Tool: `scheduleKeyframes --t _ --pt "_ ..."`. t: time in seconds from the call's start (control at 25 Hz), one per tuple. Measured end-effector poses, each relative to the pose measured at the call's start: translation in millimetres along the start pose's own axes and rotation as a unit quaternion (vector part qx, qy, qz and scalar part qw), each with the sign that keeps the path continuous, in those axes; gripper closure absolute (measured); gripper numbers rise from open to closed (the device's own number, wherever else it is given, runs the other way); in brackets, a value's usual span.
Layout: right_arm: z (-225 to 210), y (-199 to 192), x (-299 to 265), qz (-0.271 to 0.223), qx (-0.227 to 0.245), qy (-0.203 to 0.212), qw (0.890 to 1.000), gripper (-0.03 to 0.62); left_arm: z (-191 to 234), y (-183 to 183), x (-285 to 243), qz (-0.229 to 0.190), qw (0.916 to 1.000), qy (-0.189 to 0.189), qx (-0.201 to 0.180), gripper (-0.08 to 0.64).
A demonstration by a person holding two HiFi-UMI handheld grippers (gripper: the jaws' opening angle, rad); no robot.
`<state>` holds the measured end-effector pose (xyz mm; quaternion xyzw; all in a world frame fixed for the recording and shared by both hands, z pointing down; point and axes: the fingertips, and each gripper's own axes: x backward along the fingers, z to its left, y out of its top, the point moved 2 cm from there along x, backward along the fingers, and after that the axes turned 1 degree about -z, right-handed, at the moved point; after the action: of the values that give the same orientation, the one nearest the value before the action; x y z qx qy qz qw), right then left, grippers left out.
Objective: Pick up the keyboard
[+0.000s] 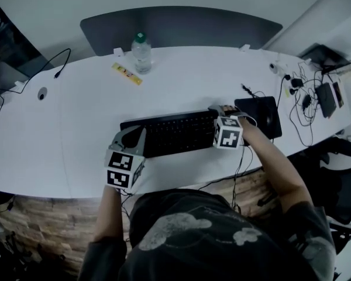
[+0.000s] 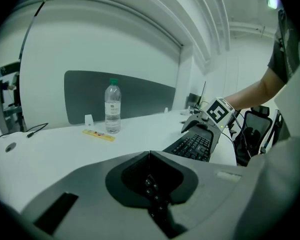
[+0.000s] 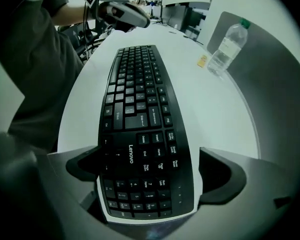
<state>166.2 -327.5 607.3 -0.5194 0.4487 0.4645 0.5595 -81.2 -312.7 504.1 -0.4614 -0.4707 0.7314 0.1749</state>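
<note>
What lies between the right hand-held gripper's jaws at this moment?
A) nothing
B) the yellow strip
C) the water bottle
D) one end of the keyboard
D: in the right gripper view the right hand-held gripper stands with its jaws open on either side of the keyboard, at its number-pad end.

One black full-size keyboard (image 1: 175,131) with a pale rim. One clear plastic water bottle (image 1: 141,52) with a green cap, at its 11 o'clock, and one flat yellow strip (image 1: 126,73) beside the bottle. One black square pad (image 1: 260,115) — at the keyboard's 3 o'clock. Two hand-held grippers with marker cubes — left gripper (image 1: 130,136), right gripper (image 1: 221,111).
</note>
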Motion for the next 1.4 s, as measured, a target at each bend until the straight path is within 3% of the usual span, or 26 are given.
scheduleKeyframes --t 0.36,0.72,0.96,1.08,1.2,1.28,1.4 --pt "-2 0 -13 0.048 0.01 0.092 0.995 0.023 18 -1 -19 0.012 0.9997 -0.019 -0.006 0.557" --pt "-14 2 -15 0.109 0.032 0.079 0.99 0.021 17 -4 -32 0.034 0.9986 -0.034 -0.02 0.557" --pt "-16 10 -14 0.106 0.039 0.069 0.991 0.021 2 -10 -30 0.054 0.9978 -0.033 -0.02 0.557" --pt "-14 8 -11 0.107 0.037 0.062 0.992 0.021 -2 -8 -25 0.058 0.997 -0.022 -0.045 0.553" --pt "2 4 -10 0.101 0.022 0.068 0.992 0.021 -8 -8 -21 0.069 0.9939 -0.026 -0.083 0.467" --pt "15 4 -10 0.093 0.007 0.07 0.993 0.021 -11 -8 -20 0.084 0.9896 -0.034 -0.112 0.414" --pt "22 6 -8 0.08 -0.001 0.042 0.996 0.021 -12 -8 -21 0.107 0.9803 -0.04 -0.161 0.374"
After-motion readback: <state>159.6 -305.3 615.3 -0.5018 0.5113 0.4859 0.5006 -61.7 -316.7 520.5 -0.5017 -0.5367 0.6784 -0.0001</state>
